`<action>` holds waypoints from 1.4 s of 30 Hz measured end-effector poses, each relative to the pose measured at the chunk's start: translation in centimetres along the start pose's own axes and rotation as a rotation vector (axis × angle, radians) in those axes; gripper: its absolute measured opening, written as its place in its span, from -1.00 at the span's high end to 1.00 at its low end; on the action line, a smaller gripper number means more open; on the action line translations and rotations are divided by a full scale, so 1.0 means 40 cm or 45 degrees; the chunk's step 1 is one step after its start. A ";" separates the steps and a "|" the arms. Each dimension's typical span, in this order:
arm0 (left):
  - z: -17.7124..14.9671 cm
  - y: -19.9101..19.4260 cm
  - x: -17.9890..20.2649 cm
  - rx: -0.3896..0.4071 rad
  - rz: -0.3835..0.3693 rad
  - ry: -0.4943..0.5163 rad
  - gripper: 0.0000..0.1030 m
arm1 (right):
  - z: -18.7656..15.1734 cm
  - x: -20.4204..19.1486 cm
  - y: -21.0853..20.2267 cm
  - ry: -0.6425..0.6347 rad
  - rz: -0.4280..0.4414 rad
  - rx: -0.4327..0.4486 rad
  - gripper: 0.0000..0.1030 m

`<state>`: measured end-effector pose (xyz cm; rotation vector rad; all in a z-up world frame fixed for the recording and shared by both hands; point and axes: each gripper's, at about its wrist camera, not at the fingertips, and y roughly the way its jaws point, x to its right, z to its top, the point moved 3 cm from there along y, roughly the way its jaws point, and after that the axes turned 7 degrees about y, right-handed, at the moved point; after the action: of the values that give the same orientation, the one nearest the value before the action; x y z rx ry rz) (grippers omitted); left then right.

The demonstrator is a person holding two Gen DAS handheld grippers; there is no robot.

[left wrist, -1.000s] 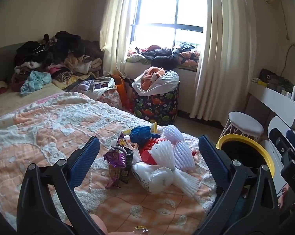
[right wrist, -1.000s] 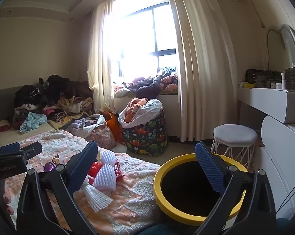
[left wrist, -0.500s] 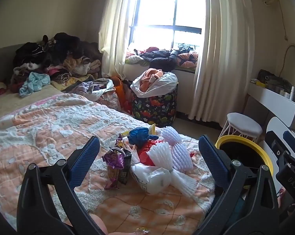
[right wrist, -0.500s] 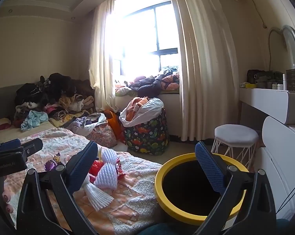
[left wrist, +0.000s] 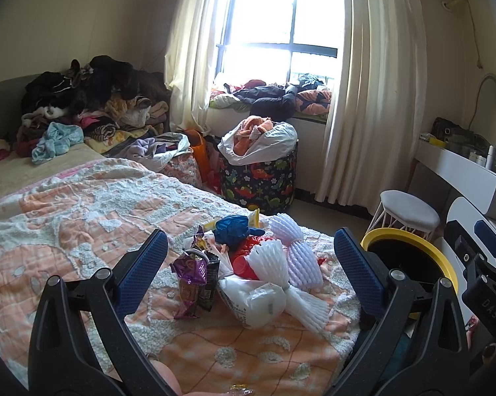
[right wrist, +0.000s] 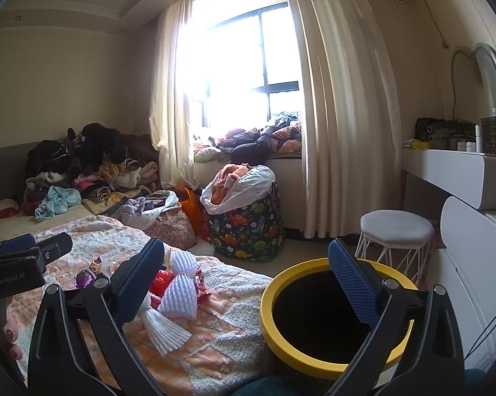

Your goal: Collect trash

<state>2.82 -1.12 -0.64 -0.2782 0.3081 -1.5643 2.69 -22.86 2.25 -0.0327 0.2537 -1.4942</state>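
We hold the left hand-held gripper [left wrist: 249, 260] spread wide and empty above the trash pile [left wrist: 248, 274] on the bed [left wrist: 66, 217]; compared with a second ago the pile sits slightly higher and smaller in the left wrist view, so we have eased back a little; nothing in the pile has shifted. The pile lies at the bed's near corner: purple snack wrapper [left wrist: 190, 269], blue crumpled bag [left wrist: 234, 227], red wrapper [left wrist: 248, 257], white foam nets [left wrist: 281, 264], clear plastic bag [left wrist: 251, 297], all touching or overlapping. The right hand-held gripper [right wrist: 246, 264] is also spread, holding nothing; its blue pads frame the gap between the bed edge and the yellow-rimmed bin [right wrist: 314, 359]; its view is nearly the same as before, tilted a touch upward. The bin stands on the floor just beside the bed corner, dark inside; contents cannot be told. A white stool [right wrist: 396, 227] stands behind the bin; a dinosaur-print laundry basket [right wrist: 248, 227] sits under the window.
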 end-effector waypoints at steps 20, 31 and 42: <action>0.003 0.003 0.004 0.002 -0.005 0.000 -0.81 | -0.001 0.002 -0.001 0.002 0.003 -0.003 -0.88; 0.025 0.002 0.011 -0.014 0.021 -0.029 -0.81 | -0.011 -0.023 0.019 -0.037 0.079 -0.048 -0.88; 0.009 0.024 -0.127 -0.044 0.123 -0.161 -0.81 | -0.024 -0.124 0.116 -0.116 0.269 -0.244 -0.88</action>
<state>3.92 3.93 -0.55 -0.3821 0.2460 -1.4408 6.79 -17.45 1.21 -0.2209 0.3165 -1.2515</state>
